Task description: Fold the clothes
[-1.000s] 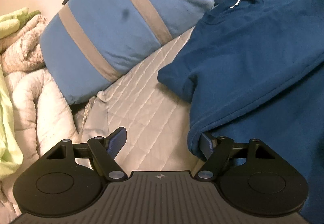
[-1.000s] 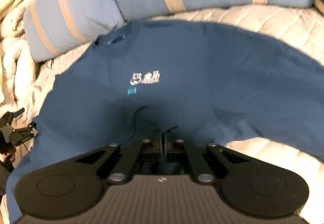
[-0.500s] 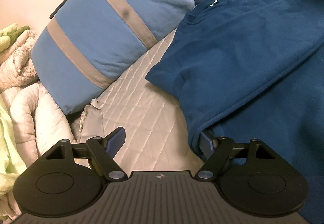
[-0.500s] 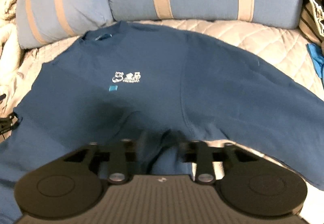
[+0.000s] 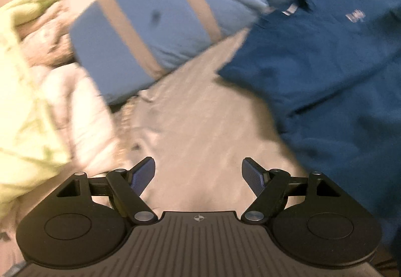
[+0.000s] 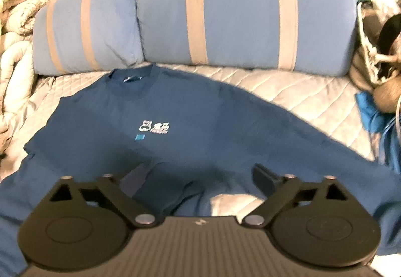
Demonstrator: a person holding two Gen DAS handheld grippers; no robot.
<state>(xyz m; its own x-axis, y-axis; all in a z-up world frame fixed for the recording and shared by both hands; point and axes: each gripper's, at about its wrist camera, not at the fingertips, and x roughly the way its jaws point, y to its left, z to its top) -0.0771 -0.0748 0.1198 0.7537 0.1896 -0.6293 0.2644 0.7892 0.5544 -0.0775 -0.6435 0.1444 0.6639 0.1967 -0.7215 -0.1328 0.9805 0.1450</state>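
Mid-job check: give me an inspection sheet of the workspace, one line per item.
Surface: quilted bedcover, pale, partly bare.
Job's things: blue T-shirt spread flat, logo up, collar toward the pillows.
Clutter: rumpled blankets at left; mixed items at right, unclear.
Grippers: left gripper open, nothing between its fingers; right gripper opening above the shirt, not gripping it.
Cables: nothing seen.
Surroundings: two blue striped pillows behind the shirt.

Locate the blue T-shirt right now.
The blue T-shirt lies spread on the quilted bedspread, collar toward the striped pillows; in the left wrist view it fills the right side.
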